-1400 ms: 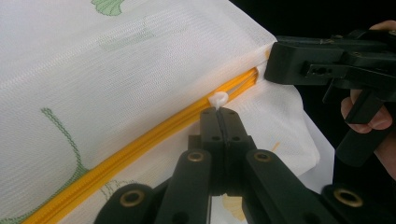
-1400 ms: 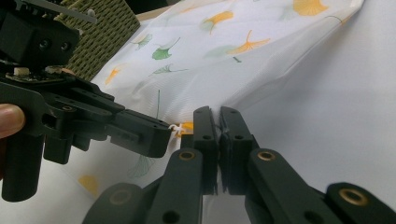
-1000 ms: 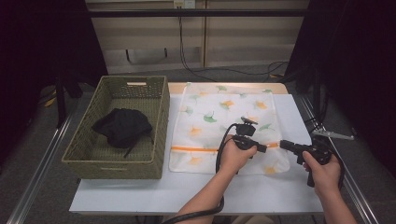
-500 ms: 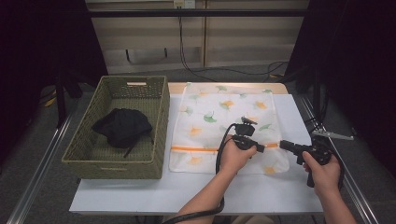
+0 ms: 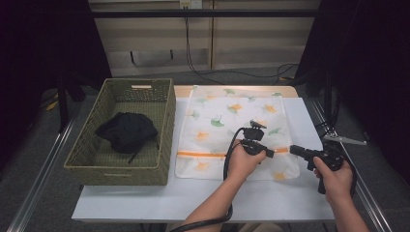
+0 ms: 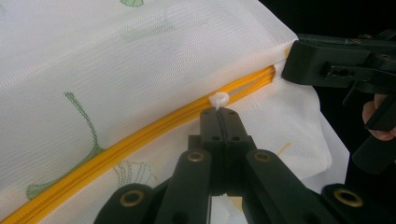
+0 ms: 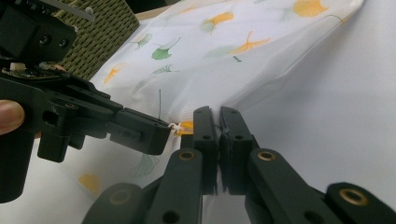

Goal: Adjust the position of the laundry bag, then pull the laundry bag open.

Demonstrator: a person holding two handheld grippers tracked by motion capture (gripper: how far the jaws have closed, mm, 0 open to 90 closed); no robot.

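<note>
A white mesh bag (image 5: 227,116) printed with ginkgo leaves lies flat on the table. An orange zipper (image 5: 203,154) runs across it near the front. My left gripper (image 6: 224,112) is shut on the small white zipper pull (image 6: 218,99), close to the zipper's right end. My right gripper (image 7: 218,114) is shut on the bag's right edge beside the zipper's end, with white fabric pinched between the jaws. In the high view the left gripper (image 5: 270,153) and right gripper (image 5: 292,149) point at each other, a short gap apart.
A woven basket (image 5: 164,125) stands left of the bag and holds a black cloth (image 5: 126,130). The white table (image 5: 270,203) has bare surface in front of the bag. Its right edge (image 5: 314,116) lies just beyond the bag.
</note>
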